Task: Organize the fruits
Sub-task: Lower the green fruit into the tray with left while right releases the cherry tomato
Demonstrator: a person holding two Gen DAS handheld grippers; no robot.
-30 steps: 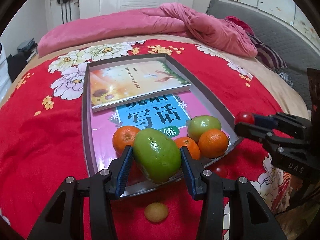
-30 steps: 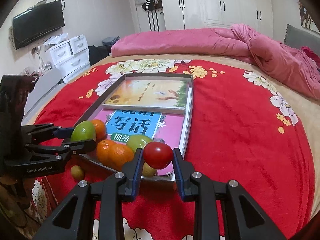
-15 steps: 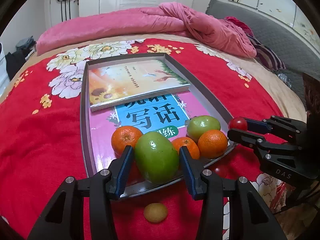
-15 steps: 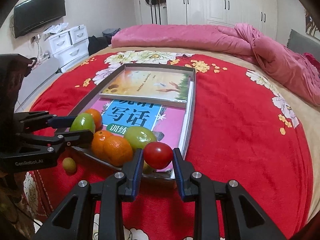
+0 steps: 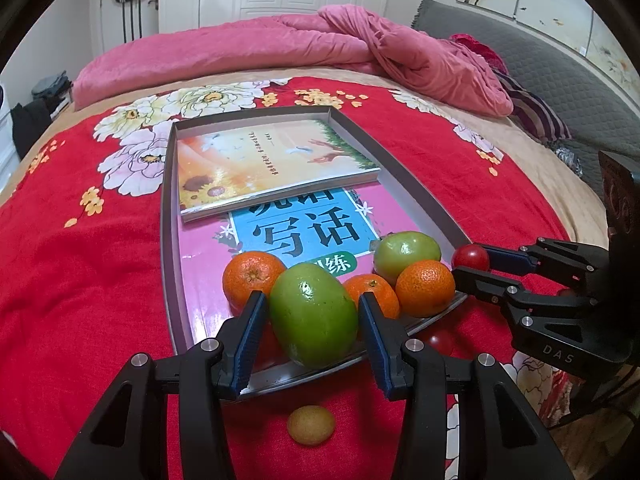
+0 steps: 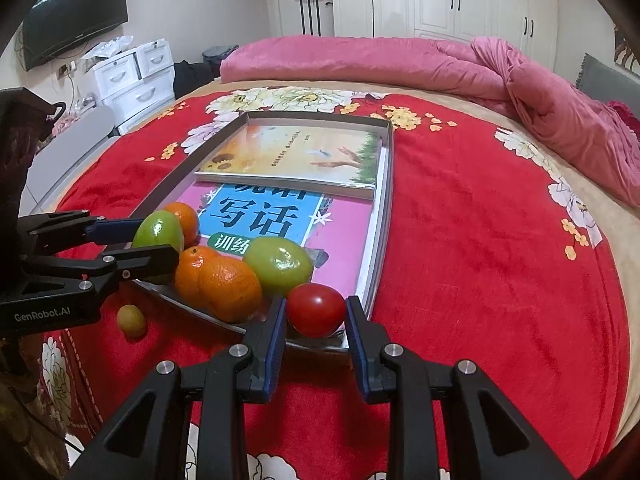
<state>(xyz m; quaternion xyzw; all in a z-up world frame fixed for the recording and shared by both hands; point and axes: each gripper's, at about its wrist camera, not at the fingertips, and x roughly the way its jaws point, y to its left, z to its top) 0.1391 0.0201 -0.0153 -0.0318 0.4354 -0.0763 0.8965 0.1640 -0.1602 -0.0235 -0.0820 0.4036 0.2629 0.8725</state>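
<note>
A grey tray (image 5: 170, 216) on the red bedspread holds two books and fruit at its near end: oranges (image 5: 425, 288) and a green fruit (image 5: 406, 251). My left gripper (image 5: 312, 322) is shut on a large green fruit (image 5: 314, 314), held over the tray's near edge; it also shows in the right wrist view (image 6: 158, 232). My right gripper (image 6: 316, 314) is shut on a red tomato (image 6: 316, 310) at the tray's near right corner (image 6: 372, 280). The tomato also shows in the left wrist view (image 5: 470, 257).
A small yellow-brown fruit (image 5: 311, 425) lies on the bedspread just outside the tray (image 6: 131, 320). A small red fruit (image 5: 440, 340) lies beside the tray's edge. A pink duvet (image 5: 280, 44) is heaped at the far end. White drawers (image 6: 132, 76) stand left of the bed.
Both grippers moved forward toward the tray with their fruits; the tomato now sits at the tray's corner and the green fruit over its near edge.
</note>
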